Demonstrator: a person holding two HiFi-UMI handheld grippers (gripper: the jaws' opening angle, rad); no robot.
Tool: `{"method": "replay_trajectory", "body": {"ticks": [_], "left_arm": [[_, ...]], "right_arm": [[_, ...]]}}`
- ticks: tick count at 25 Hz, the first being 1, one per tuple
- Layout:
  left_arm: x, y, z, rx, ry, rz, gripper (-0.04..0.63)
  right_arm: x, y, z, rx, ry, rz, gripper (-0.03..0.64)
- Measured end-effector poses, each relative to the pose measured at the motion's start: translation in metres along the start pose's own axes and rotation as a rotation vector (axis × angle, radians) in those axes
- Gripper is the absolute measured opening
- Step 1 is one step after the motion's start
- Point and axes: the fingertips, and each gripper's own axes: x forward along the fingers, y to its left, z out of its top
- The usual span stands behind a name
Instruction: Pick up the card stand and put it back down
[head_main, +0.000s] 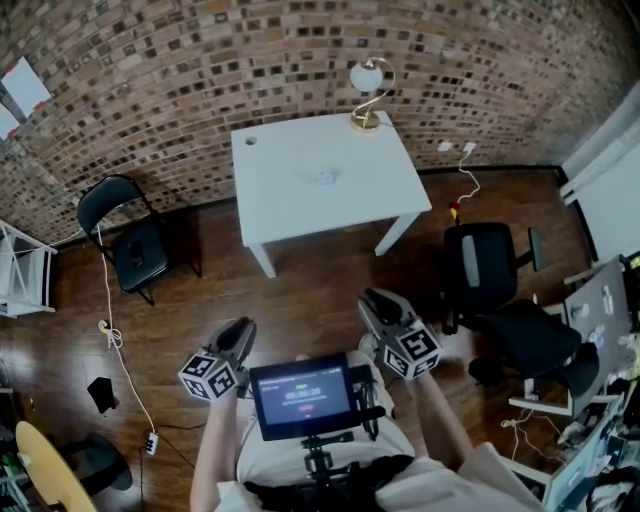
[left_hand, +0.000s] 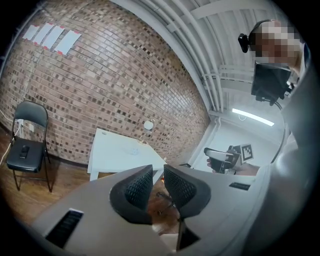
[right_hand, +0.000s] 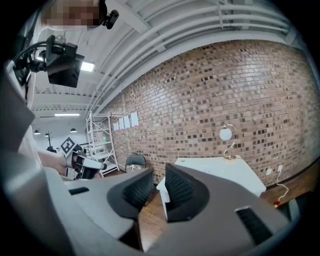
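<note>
One white table (head_main: 300, 200) well ahead of both pairs of jaws, set against the brick wall (head_main: 150, 90). Shows up and left of the gap in the left gripper view, and just right of the gap in the right gripper view. Kept at that remove most likely for want of any approach so far: no reach toward the top yet.

Two grippers next, held low and close in front of the person (head_main: 330, 480), side by side, aimed forward and a little down toward the table.
- Left gripper (head_main: 243, 328): jaws a narrow gap apart, pads not meeting, nothing between them but distant floor.
- Right gripper (head_main: 372, 298): much the same, a slim gap, empty.

Probably a ready pose, with the jaws drawn in rather than spread, since nothing is near enough to grasp.

Smaller again, a lamp (head_main: 368, 95) at the table's far edge, farther from the jaws than all else on the top.

Smallest, the card stand (head_main: 323, 177): a pale, clear thing near the middle of the tabletop, far beyond both pairs of jaws and roughly between their lines of aim. Touched by neither gripper and not yet picked up. Appears a little wider than deep in the head view, so the long axis is guessed to run crosswise to the jaws. Too small to be sure of that, or of the way it faces.
</note>
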Motion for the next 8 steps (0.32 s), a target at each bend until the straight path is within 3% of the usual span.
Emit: {"method": "replay_trajectory", "body": {"ticks": [8], "left_arm": [[-0.011, -0.010, -0.015, -0.001, -0.006, -0.010, 0.067]], "right_arm": [[-0.003, 0.013, -0.017, 0.023, 0.014, 0.023, 0.077]]}}
